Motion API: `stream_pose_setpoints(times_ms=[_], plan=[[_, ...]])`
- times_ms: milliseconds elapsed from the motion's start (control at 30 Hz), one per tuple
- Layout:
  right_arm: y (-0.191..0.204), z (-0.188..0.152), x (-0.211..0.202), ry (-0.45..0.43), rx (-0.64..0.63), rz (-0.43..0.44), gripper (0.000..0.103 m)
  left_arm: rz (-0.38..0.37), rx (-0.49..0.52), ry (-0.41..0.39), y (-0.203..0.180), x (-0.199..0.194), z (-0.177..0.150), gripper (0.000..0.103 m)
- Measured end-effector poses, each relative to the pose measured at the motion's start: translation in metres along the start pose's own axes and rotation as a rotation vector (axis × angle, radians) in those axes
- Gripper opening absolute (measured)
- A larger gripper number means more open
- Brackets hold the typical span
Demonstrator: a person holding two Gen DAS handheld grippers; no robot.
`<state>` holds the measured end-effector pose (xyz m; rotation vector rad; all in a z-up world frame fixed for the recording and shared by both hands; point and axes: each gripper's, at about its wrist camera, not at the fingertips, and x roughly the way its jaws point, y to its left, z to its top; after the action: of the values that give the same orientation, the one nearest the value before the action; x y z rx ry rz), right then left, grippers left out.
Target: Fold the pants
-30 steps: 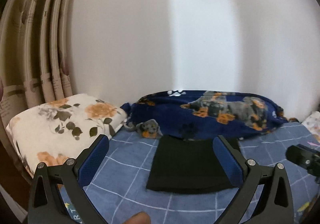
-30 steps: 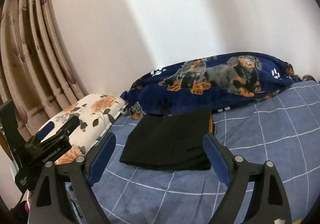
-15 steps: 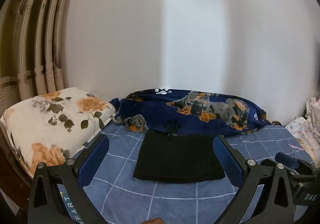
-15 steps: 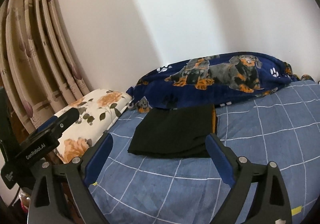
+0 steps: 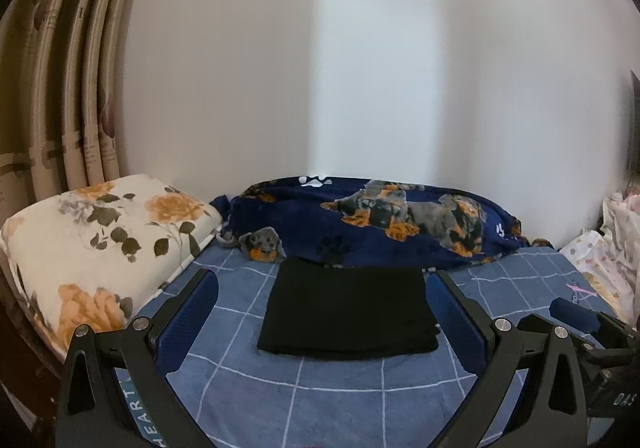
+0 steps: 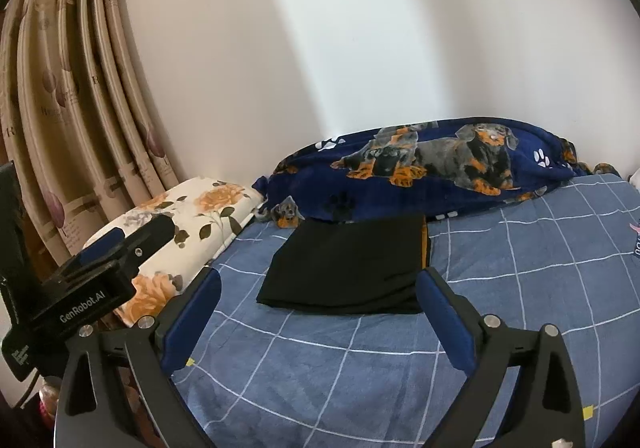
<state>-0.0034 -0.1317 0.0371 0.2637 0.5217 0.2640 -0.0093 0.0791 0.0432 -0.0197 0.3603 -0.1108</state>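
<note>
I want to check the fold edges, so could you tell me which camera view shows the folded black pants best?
The left wrist view: the pants lie centred and square-on. The right wrist view shows the same pants at an angle, revealing an orange stripe.

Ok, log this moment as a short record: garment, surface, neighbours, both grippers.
garment: black pants, folded into a flat rectangle, orange trim at one edge
surface: blue checked bedsheet
behind: dachshund-print blanket along the wall, touching the pants' far edge
beside: floral pillow, apart from the pants
left gripper: open, empty
right gripper: jaws opening, nothing between them
</note>
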Motion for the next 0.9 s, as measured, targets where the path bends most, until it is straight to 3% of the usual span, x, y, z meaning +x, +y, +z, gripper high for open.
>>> stream_pose_setpoints(times_ms=[900], plan=[[-0.003, -0.008, 0.008, 0.051, 0.027, -0.013, 0.099, 0.003, -0.007, 0.046, -0.001, 0.011, -0.011, 0.103]])
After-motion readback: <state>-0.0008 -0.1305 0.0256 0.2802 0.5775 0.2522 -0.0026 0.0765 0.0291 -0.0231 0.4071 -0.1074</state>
